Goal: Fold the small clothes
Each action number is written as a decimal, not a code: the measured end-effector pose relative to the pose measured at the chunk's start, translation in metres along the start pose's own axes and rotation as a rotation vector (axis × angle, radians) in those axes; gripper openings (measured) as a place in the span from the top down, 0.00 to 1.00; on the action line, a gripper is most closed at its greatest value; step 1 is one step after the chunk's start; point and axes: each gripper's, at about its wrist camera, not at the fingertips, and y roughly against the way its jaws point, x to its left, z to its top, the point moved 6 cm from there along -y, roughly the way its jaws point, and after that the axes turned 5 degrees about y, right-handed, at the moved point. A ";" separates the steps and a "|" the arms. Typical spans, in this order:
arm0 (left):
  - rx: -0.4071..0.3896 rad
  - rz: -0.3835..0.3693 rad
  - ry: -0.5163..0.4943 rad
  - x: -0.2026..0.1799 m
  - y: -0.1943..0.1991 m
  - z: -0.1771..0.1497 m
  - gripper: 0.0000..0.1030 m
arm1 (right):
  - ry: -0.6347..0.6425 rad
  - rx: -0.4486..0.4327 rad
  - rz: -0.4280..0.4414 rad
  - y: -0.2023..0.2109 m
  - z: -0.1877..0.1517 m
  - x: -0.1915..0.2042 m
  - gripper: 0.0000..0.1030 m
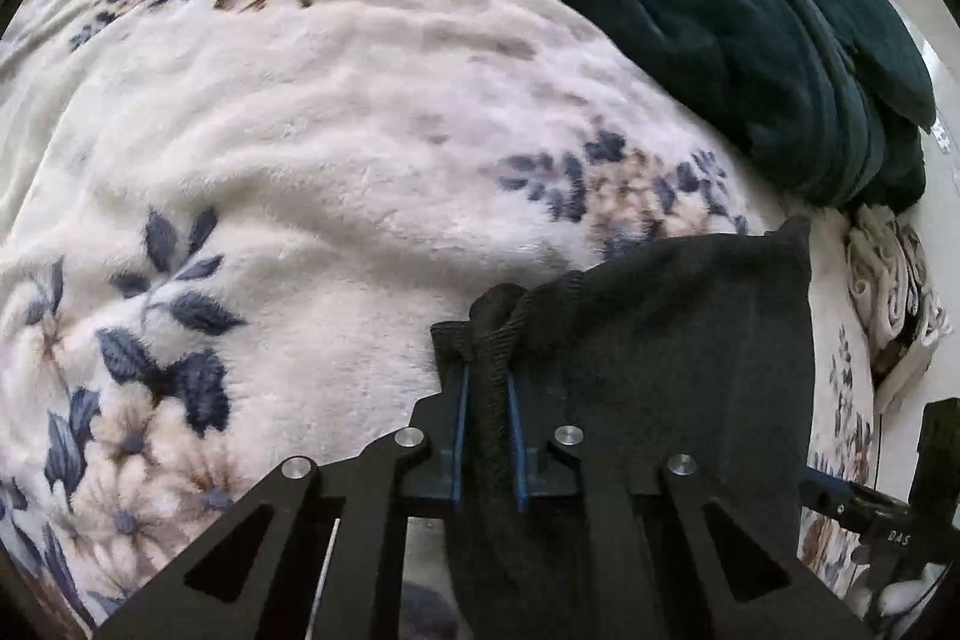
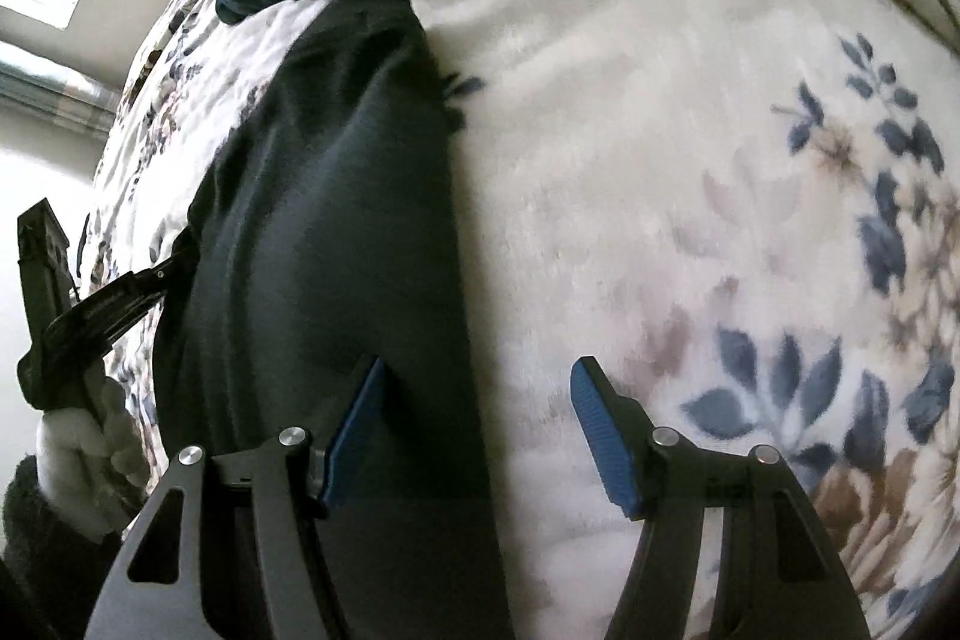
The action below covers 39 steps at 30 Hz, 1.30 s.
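Two blue pads of your left gripper (image 1: 487, 388) are pinched tight on the ribbed, bunched edge of the black garment (image 1: 672, 340) in the left wrist view, with the rest of the cloth spreading to the right across the floral fleece blanket (image 1: 300, 148). A dark teal garment (image 1: 690, 10) lies heaped farther back, apart from the black one. Your grip sits on a thick roll of fabric, not a flat layer, so I judge it could drag extra cloth along and leave a lumpy, crooked fold.

From the right wrist view, your right gripper (image 2: 477, 424) stands wide open and holds nothing. Its left pad (image 2: 354, 436) is over the black garment (image 2: 324, 196), and its other pad is over bare floral fleece blanket (image 2: 660, 130). The garment's long edge runs between them. Whether either pad touches the fabric, I cannot tell. Close here and you may catch blanket pile with the hem, or miss the edge entirely. Blur suggests motion, so settle before closing. Your left gripper (image 2: 120, 292) shows at the far left, at the cloth's other side.
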 end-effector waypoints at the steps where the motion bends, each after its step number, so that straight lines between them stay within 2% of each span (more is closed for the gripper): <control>1: 0.000 0.003 0.002 0.001 0.000 0.001 0.91 | -0.004 0.002 0.001 -0.002 -0.001 0.002 0.36; 3: 0.007 -0.004 0.029 -0.002 -0.005 0.005 0.87 | -0.010 0.009 0.005 0.001 -0.006 0.005 0.36; 5: 0.002 -0.019 0.055 -0.005 0.008 0.002 0.83 | -0.013 0.022 0.035 0.011 -0.015 0.003 0.36; 6: -0.001 -0.034 0.074 -0.005 0.018 -0.004 0.74 | -0.014 0.026 0.044 0.017 -0.021 0.003 0.36; 8: -0.007 -0.118 0.115 -0.008 0.041 -0.024 0.61 | -0.015 0.052 0.056 0.026 -0.039 0.001 0.36; 9: -0.014 -0.141 0.132 -0.009 0.055 -0.041 0.49 | -0.016 0.065 0.063 0.031 -0.051 -0.002 0.36; 10: -0.014 -0.171 0.140 -0.012 0.063 -0.055 0.46 | -0.014 0.080 0.068 0.035 -0.064 -0.004 0.36; 12: 0.016 -0.173 0.105 -0.019 0.071 -0.091 0.46 | -0.002 0.109 0.063 0.040 -0.088 -0.006 0.36; 13: 0.037 -0.130 0.068 -0.020 0.070 -0.108 0.46 | 0.007 0.128 0.063 0.041 -0.102 -0.007 0.36; 15: 0.088 0.044 -0.023 -0.010 0.057 -0.140 0.45 | 0.023 0.152 0.051 0.043 -0.125 -0.008 0.36; 16: 0.105 0.098 -0.037 0.003 0.053 -0.157 0.43 | 0.034 0.159 0.041 0.044 -0.137 -0.009 0.36; 17: 0.119 0.118 -0.012 0.017 0.053 -0.170 0.43 | 0.044 0.162 0.028 0.044 -0.146 -0.009 0.36; 19: 0.123 0.105 0.052 0.034 0.063 -0.185 0.43 | 0.052 0.168 0.010 0.048 -0.166 -0.011 0.36; 22: 0.113 0.098 0.127 0.038 0.089 -0.202 0.45 | 0.025 0.178 0.029 0.051 -0.194 -0.009 0.36; 24: 0.098 0.002 0.170 0.021 0.109 -0.217 0.44 | 0.015 0.185 0.033 0.052 -0.212 -0.006 0.36; 25: 0.107 -0.007 0.158 0.013 0.110 -0.225 0.43 | 0.013 0.189 0.041 0.052 -0.222 -0.003 0.36; 27: 0.136 0.048 0.098 0.004 0.103 -0.246 0.43 | 0.008 0.204 0.049 0.048 -0.238 0.003 0.36; 30: 0.201 0.148 0.054 0.012 0.085 -0.287 0.43 | 0.011 0.230 0.050 0.043 -0.267 0.004 0.36; 34: 0.193 0.166 0.071 0.015 0.107 -0.315 0.43 | 0.023 0.265 0.048 0.044 -0.306 0.007 0.36; 39: 0.252 0.181 0.082 0.012 0.123 -0.365 0.43 | 0.032 0.320 0.076 0.049 -0.362 0.006 0.36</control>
